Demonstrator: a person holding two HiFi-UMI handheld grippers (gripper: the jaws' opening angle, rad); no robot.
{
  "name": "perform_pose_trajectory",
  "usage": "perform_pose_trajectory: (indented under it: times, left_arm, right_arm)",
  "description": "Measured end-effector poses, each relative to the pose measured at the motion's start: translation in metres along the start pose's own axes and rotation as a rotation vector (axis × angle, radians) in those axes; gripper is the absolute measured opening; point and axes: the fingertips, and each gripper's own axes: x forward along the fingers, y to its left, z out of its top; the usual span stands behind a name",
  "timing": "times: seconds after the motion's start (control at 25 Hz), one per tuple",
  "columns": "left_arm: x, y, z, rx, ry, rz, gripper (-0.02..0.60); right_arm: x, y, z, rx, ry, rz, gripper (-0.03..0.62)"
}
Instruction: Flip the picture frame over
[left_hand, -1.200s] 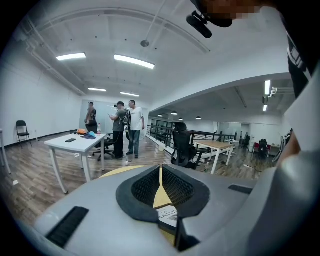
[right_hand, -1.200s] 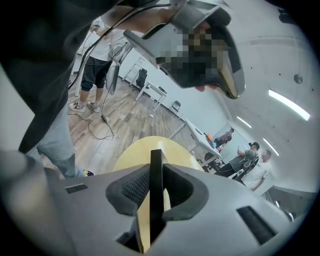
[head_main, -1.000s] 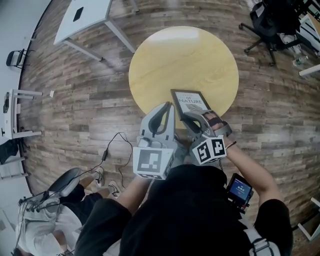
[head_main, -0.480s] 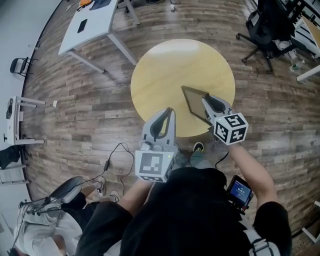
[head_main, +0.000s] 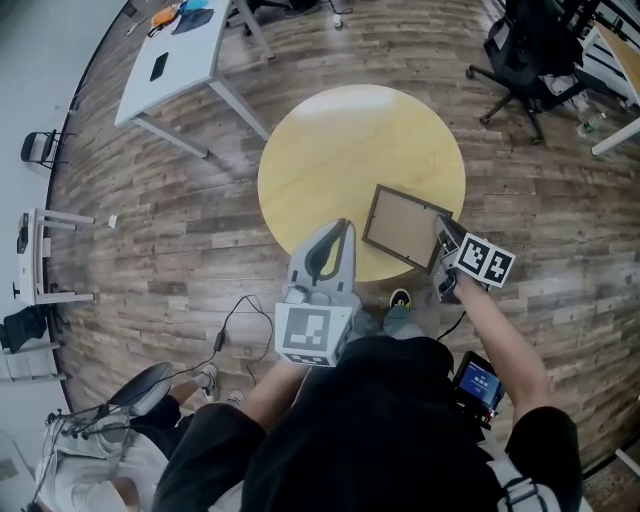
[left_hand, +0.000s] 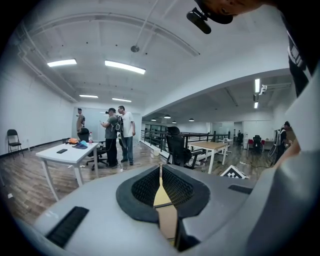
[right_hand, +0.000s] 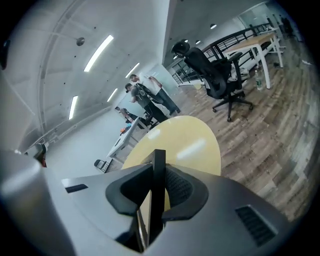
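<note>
My right fingers (right_hand: 182, 189) pinch the frame (head_main: 403, 228) by its edge, back upward over the bench (head_main: 330, 140), ready to lay it face down. My left fingers (left_hand: 145, 187) hang closed and empty, clear of it.

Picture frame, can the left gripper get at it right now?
Probably yes. The left gripper hangs beside the picture frame, with nothing between them, though its shut jaws would need opening first. The right gripper clamps only the far edge.
</note>
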Motion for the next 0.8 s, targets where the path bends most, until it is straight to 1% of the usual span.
perform_pose_trajectory:
  times: [0.16,0.24,0.48,0.6,0.68,0.8]
  left_arm:
    - [0.004,-0.007,-0.002,0.012,0.008,-0.021,0.035]
    - [0.006,-0.008,-0.002,0.017,0.011,-0.026,0.035]
    - [0.007,-0.011,-0.006,0.020,0.022,-0.024,0.035]
    - [0.007,-0.011,-0.006,0.007,0.031,-0.019,0.034]
    - [0.004,-0.011,-0.007,0.013,0.031,-0.022,0.034]
    - [0.005,-0.010,-0.007,0.020,0.026,-0.022,0.035]
  right_arm:
    - [0.002,-0.023,-0.028,0.103,0.038,-0.027,0.081]
    - [0.004,-0.030,-0.038,0.124,0.061,-0.030,0.083]
    - [0.005,-0.050,-0.059,0.114,0.101,-0.065,0.098]
    - [0.005,-0.056,-0.065,0.107,0.135,-0.083,0.107]
    - [0.002,-0.061,-0.072,0.109,0.158,-0.100,0.114]
    - [0.006,-0.070,-0.078,0.071,0.196,-0.144,0.123]
